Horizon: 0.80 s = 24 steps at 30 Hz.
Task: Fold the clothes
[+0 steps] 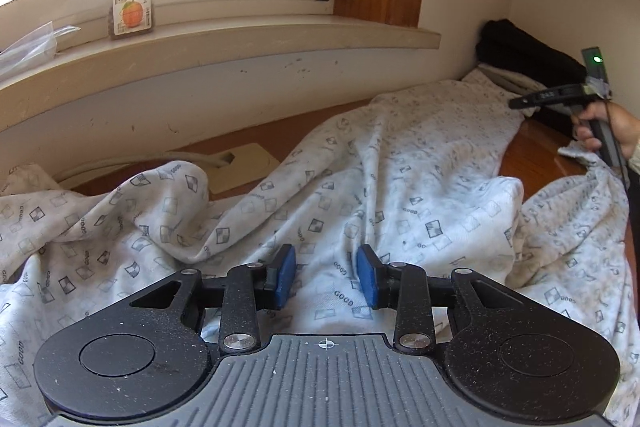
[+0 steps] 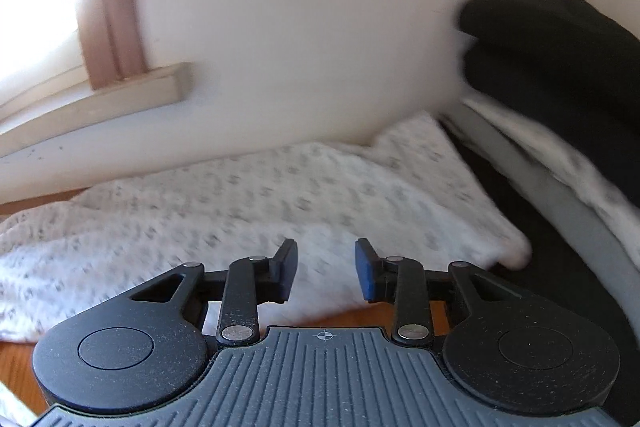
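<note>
Garment (image 1: 400, 163) lies rumpled across counter (image 1: 536, 147) | left gripper (image 1: 326, 277) jaws apart, gripping nothing, cloth beneath | right gripper (image 2: 326, 269) jaws apart, empty, over far edge | I judge: pinch edges squarely, pull taut before folding.

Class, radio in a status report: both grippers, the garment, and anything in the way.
Left gripper open over the printed garment, nothing gripped. Right gripper open, jaws empty above the garment's edge. Garment rumpled, unfolded. Black clothes pile at the far corner.

Both views close; sharing garment (image 1: 360, 155).
</note>
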Tool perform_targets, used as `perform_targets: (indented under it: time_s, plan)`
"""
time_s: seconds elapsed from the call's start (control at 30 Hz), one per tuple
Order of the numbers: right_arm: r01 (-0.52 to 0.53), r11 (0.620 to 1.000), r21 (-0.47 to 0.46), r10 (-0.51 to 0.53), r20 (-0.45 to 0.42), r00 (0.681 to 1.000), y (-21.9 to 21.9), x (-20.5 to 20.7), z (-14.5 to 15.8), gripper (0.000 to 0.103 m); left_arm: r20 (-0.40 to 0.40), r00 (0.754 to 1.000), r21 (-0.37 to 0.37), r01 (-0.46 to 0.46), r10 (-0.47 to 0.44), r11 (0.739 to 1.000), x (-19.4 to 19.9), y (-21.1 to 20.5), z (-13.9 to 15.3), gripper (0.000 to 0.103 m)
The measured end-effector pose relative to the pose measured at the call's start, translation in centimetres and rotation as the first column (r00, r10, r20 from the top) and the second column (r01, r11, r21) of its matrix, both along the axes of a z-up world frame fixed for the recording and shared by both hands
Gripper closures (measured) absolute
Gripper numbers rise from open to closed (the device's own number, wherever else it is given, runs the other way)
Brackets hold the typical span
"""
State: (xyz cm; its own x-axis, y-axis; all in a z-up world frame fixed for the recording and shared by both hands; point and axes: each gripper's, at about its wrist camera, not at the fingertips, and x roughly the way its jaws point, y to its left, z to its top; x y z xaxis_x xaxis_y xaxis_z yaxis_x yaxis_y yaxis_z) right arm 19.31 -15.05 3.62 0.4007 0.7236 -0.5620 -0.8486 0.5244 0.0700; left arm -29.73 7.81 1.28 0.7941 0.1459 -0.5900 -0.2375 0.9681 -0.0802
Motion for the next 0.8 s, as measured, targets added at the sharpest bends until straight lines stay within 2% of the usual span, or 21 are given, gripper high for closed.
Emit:
perform_targets:
  time_s: [0.17, 0.33, 0.4, 0.47, 0.5, 0.6, 0.67, 0.73, 0.8]
  plan:
    - [-0.049, 0.999, -0.021, 0.050, 0.005, 0.999, 1.0, -0.5, -1.0, 0.069, 0.004, 1.000, 0.056, -0.005, 0.005, 0.998, 1.0, -0.8, 0.9, 0.065]
    - [-0.036, 0.998, 0.043, 0.036, -0.007, 0.999, -0.1, -0.2, -1.1, 0.069, 0.046, 0.999, 0.100, 0.015, -0.020, 0.995, 4.3, -2.1, 3.9, 0.065]
    - [-0.028, 0.997, 0.069, 0.030, -0.025, 0.999, -0.5, 0.0, -1.1, 0.069, 0.054, 0.997, 0.115, 0.057, -0.063, 0.992, 6.8, -3.4, 4.8, 0.074]
    - [-0.016, 0.996, 0.087, 0.020, -0.042, 0.999, -0.8, 0.3, -1.1, 0.069, 0.042, 0.993, 0.118, 0.106, -0.112, 0.987, 9.7, -4.5, 4.9, 0.092]
    - [-0.014, 0.995, 0.094, 0.019, -0.052, 0.998, -0.9, 0.5, -1.1, 0.069, 0.035, 0.990, 0.121, 0.130, -0.135, 0.984, 11.1, -5.0, 4.9, 0.094]
    - [-0.009, 0.994, 0.109, 0.018, -0.078, 0.997, -1.1, 0.9, -1.2, 0.069, -0.014, 0.987, 0.157, 0.163, -0.163, 0.974, 15.5, -6.7, 4.0, 0.094]
    - [-0.008, 0.994, 0.110, 0.018, -0.088, 0.996, -1.1, 1.0, -1.2, 0.069, -0.066, 0.983, 0.148, 0.181, -0.173, 0.972, 17.8, -7.2, 3.2, 0.094]
    - [-0.008, 0.993, 0.114, 0.019, -0.094, 0.995, -1.2, 1.2, -1.2, 0.069, -0.144, 0.978, 0.144, 0.170, -0.149, 0.975, 19.1, -7.2, 2.2, 0.094]
    - [-0.011, 0.992, 0.122, 0.023, -0.101, 0.995, -1.3, 1.3, -1.3, 0.069, -0.183, 0.971, 0.139, 0.181, -0.154, 0.974, 19.1, -7.1, 1.5, 0.094]
